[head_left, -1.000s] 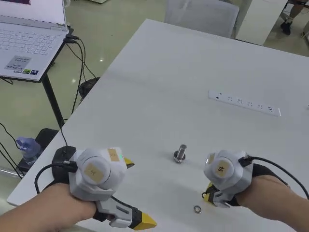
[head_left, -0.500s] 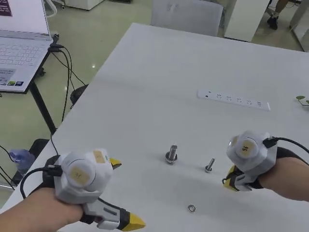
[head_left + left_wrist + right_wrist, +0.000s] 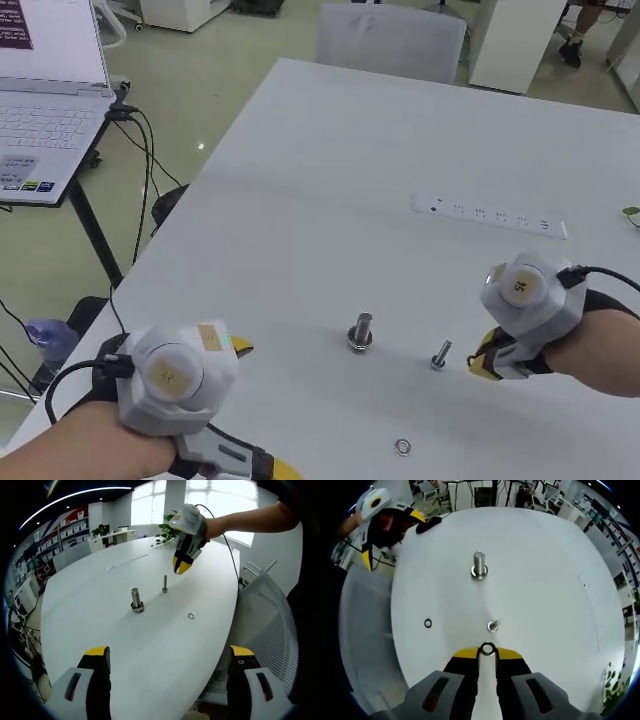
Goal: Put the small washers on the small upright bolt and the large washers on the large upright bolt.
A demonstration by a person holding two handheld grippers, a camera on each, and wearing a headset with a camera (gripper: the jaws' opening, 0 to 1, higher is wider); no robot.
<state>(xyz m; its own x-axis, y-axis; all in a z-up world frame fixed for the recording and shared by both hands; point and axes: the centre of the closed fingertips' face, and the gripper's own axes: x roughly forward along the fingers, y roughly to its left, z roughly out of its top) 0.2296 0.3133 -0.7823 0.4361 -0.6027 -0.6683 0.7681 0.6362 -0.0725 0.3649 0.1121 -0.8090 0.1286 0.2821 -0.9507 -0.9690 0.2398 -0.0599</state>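
The right gripper (image 3: 487, 653) has its fingers pinched narrow on a small washer (image 3: 487, 644), just short of the small bolt (image 3: 493, 625). The left gripper (image 3: 169, 654) has its fingers spread wide, holding nothing.

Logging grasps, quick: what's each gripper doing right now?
Left gripper: open, holding nothing.
Right gripper: shut on a small washer.

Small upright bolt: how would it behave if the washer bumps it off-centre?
Probably tips easily: the small bolt stands free on its narrow head, slim and tall. Being rigid metal, it likely wouldn't bend, and once down it might roll on the smooth table.
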